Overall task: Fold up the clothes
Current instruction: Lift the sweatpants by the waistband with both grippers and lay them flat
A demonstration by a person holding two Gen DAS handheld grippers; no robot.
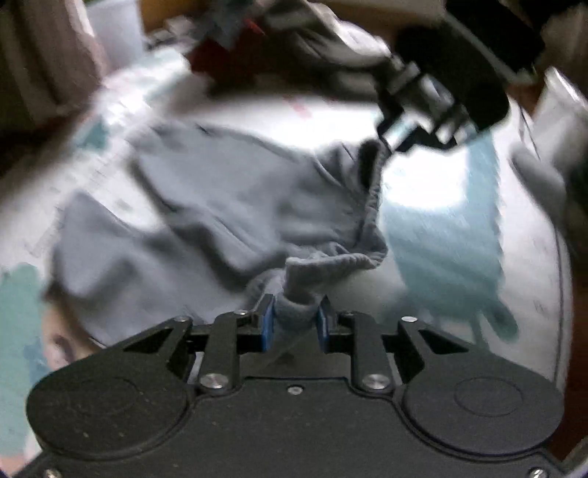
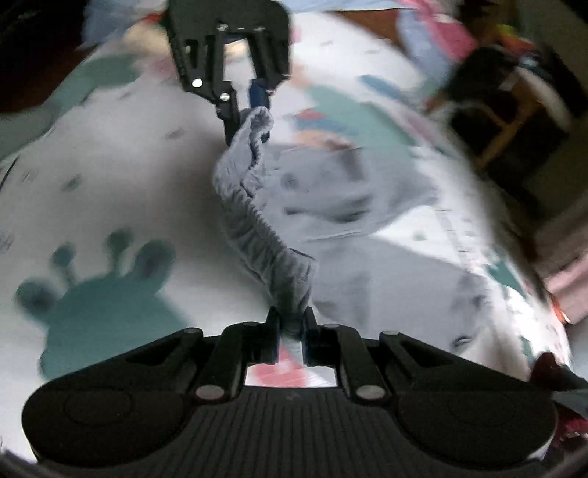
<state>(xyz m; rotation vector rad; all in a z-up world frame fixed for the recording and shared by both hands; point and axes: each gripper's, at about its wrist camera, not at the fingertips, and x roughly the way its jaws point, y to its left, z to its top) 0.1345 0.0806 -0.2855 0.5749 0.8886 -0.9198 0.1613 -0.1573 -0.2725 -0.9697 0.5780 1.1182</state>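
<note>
Left wrist view: the left gripper [image 1: 294,323] and right gripper [image 2: 290,323] are each clenching an end of the grey shorts' [image 1: 205,206] waistband [image 2: 257,228], stretching it above the patterned sheet [image 2: 110,184], with no fold seemingly made yet.

Garment [image 1: 205,206] lay spread on printed sheet [image 1: 441,235], waistband [image 2: 257,228] lifted off it, stretched between left gripper [image 1: 296,318] and right gripper [image 2: 290,325]. Clothes pile [image 1: 235,22] behind garment at sheet's far edge.
</note>
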